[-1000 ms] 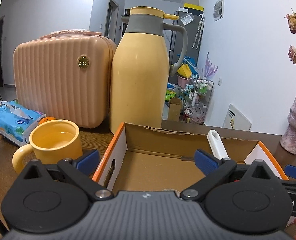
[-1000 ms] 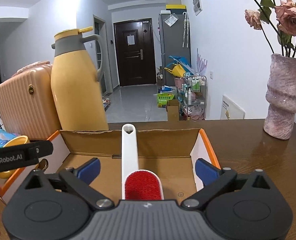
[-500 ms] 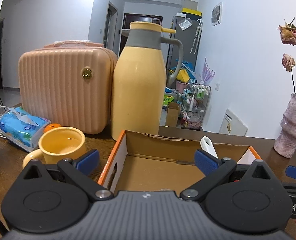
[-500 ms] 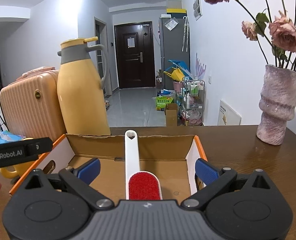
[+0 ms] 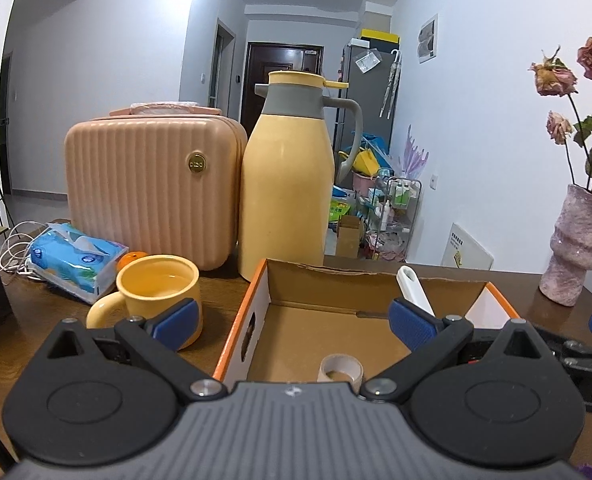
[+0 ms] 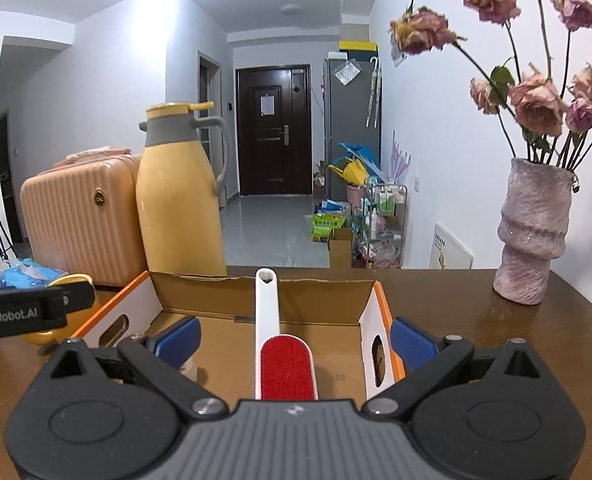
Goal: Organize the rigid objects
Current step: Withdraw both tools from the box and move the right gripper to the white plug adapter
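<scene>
With both the left gripper and right gripper spread empty, the lint brush leaning on the cardboard box wall risked toppling if bumped.

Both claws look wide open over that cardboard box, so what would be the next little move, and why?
Probably swing the left gripper toward the yellow mug standing outside the cardboard box. Both it and the right gripper are open and hold nothing, while the lint brush and tape roll already lie inside the box. The mug looks like the nearest rigid thing left out.
</scene>
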Motion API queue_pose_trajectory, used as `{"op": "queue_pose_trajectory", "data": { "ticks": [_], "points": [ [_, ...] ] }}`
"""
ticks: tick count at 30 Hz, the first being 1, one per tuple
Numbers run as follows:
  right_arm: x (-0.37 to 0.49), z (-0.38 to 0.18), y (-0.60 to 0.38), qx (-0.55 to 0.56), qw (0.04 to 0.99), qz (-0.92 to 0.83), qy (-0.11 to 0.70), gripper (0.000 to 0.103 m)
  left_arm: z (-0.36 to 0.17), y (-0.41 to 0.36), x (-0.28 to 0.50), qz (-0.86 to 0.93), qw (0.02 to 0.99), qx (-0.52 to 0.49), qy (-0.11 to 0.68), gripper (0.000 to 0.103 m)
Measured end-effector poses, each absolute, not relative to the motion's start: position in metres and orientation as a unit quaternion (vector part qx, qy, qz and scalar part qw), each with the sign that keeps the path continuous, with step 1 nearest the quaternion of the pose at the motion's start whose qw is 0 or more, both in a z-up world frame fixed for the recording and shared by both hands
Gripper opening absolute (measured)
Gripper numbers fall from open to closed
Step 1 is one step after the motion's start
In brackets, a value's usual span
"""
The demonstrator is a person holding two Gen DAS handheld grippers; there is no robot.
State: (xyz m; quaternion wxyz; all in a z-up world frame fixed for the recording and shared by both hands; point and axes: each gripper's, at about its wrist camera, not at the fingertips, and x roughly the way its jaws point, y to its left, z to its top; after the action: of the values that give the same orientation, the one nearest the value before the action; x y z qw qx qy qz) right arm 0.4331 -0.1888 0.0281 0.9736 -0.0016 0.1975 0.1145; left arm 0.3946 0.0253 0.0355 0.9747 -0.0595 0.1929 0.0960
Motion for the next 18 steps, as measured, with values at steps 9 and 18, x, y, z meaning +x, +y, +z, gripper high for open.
{"op": "queue_pose_trajectory", "data": {
  "ticks": [9, 18],
  "points": [
    [0.400, 0.029, -0.196, -0.004, 0.976, 0.115, 0.187, 0.101, 0.036, 0.026, 0.360, 0.092, 0.975, -0.056, 0.193, 0.103],
    [0.360, 0.019, -0.200, -0.003, 0.978, 0.116, 0.176, 0.102, 0.024, 0.024, 0.320, 0.085, 0.977, -0.048, 0.192, 0.103]
  ]
}}
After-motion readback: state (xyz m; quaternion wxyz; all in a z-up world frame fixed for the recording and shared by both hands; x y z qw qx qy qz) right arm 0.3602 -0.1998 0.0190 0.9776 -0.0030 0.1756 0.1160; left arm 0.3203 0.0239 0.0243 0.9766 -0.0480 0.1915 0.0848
